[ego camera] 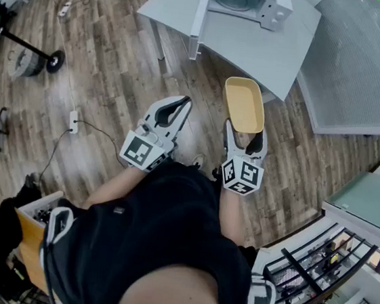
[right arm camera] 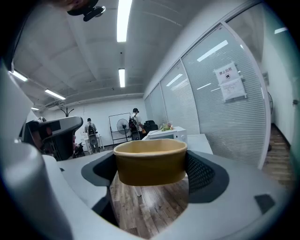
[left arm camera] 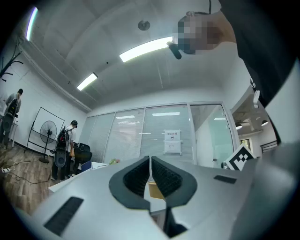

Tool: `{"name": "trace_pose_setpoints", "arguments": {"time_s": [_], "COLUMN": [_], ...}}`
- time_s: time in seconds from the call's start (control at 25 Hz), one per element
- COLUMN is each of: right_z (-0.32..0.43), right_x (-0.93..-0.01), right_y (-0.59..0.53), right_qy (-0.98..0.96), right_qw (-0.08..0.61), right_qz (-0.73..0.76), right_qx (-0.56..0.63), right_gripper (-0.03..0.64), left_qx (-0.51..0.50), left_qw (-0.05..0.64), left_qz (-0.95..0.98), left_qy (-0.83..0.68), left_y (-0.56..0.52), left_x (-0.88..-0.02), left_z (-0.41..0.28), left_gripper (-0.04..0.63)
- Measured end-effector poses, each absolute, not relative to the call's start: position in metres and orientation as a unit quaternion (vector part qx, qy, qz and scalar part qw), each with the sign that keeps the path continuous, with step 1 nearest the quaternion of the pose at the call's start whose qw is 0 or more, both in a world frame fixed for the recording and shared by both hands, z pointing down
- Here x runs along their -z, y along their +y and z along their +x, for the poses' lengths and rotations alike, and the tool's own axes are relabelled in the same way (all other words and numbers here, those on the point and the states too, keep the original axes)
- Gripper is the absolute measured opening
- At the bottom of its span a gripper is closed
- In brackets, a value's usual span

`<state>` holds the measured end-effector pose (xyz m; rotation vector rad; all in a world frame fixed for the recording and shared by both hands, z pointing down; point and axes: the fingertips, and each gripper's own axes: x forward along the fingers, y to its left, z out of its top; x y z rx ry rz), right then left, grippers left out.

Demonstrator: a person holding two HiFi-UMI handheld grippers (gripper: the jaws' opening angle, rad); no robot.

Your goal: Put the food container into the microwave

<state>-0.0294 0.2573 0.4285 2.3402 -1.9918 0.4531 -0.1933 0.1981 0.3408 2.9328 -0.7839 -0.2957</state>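
A yellow-tan food container is held out over the wood floor, and my right gripper is shut on its near end. In the right gripper view the container fills the space between the jaws. The white microwave stands on a white table ahead, its door swung open to the left. It also shows small and far off as the microwave beyond the container. My left gripper hangs beside the right one, shut and empty; its dark pads meet in the left gripper view.
A grey mesh-topped surface lies to the right of the table. A power strip and cable lie on the floor at left, near a fan base. People and a standing fan are far across the room.
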Motion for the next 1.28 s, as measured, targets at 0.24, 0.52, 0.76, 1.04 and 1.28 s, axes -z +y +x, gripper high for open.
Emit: {"name": "trace_pose_setpoints", "arguments": {"time_s": [0.24,0.52,0.76,1.04,1.28], "right_z": [-0.028,-0.033,-0.044,-0.053,-0.016], "right_x": [-0.430,-0.430,-0.430,-0.433,-0.457], "right_y": [0.258,0.255,0.244,0.223,0.187], "right_qy": [-0.638,-0.639,-0.636,-0.623,-0.630], "right_qw": [0.020,0.025,0.012,0.008,0.027], "right_qz": [0.756,0.755,0.757,0.768,0.761], "right_qx": [-0.145,-0.146,-0.148,-0.146,-0.153], "right_gripper": [0.468,0.466,0.467,0.468,0.468], "left_qx": [0.091,0.098,0.099,0.098,0.099], "left_qw": [0.048,0.047,0.062,0.076,0.086], "left_qz": [0.960,0.960,0.961,0.965,0.962], "left_qy": [-0.262,-0.257,-0.250,-0.231,-0.239], "left_y": [0.194,0.193,0.183,0.160,0.129], "left_x": [-0.347,-0.351,-0.355,-0.370,-0.386], "left_z": [-0.195,-0.198,-0.211,-0.224,-0.182], "left_gripper": [0.034,0.034,0.034,0.034,0.034]}}
